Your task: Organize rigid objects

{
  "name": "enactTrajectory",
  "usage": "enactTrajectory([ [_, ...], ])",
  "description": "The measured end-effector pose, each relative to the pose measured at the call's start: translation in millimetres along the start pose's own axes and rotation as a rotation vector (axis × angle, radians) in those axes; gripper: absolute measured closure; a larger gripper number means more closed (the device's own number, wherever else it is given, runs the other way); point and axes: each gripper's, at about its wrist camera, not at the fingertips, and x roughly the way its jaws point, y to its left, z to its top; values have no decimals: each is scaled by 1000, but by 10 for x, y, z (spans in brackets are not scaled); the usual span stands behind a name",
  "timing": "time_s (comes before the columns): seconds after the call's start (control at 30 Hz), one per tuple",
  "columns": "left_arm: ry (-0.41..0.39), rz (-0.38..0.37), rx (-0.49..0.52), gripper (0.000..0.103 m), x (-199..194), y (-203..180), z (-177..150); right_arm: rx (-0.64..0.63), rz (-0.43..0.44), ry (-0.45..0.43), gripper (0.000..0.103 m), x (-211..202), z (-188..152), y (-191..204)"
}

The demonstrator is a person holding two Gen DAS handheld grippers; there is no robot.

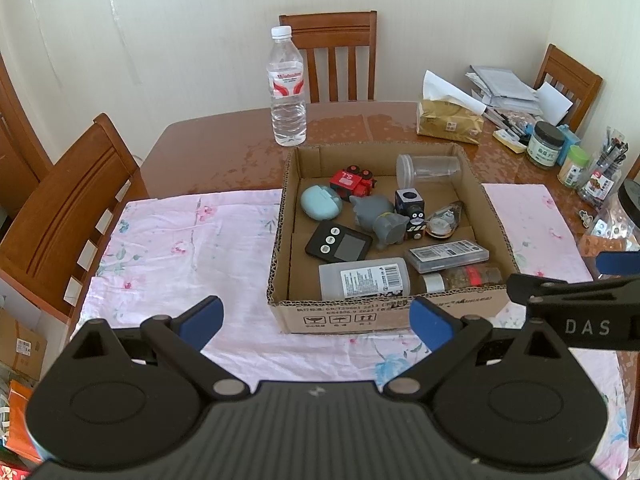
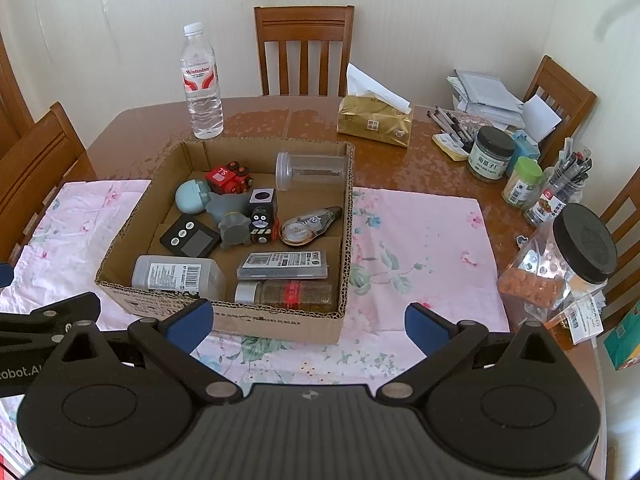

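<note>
A shallow cardboard box (image 1: pixel 344 314) (image 2: pixel 280 322) sits on a pink floral cloth. It holds a red toy train (image 1: pixel 354 181), a teal case (image 1: pixel 321 202), grey animal figures (image 1: pixel 378 216), a black timer (image 1: pixel 336 245), a clear jar on its side (image 1: pixel 428 169), a grey bottle (image 1: pixel 364 279), a spice jar (image 1: pixel 460 278) and other small items. A water bottle (image 1: pixel 287 88) (image 2: pixel 200 84) stands behind the box. My left gripper (image 1: pixel 316 320) is open and empty in front of the box. My right gripper (image 2: pixel 306 326) is open and empty at the box's near right corner.
A gold tissue pack (image 2: pixel 374 120), jars (image 2: pixel 490 154), a pen cup (image 2: pixel 560 188) and papers (image 2: pixel 488 96) crowd the right side of the brown table (image 1: pixel 224 148). A black-lidded plastic jar (image 2: pixel 560 264) stands near right. Wooden chairs (image 2: pixel 304 48) surround the table.
</note>
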Motion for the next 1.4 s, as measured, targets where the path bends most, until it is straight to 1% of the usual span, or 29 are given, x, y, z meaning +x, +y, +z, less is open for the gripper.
enactTrajectory([
  [1.4,8,7,-1,4,2,-41,18,-21,-13,-6,0,-16,3,3],
])
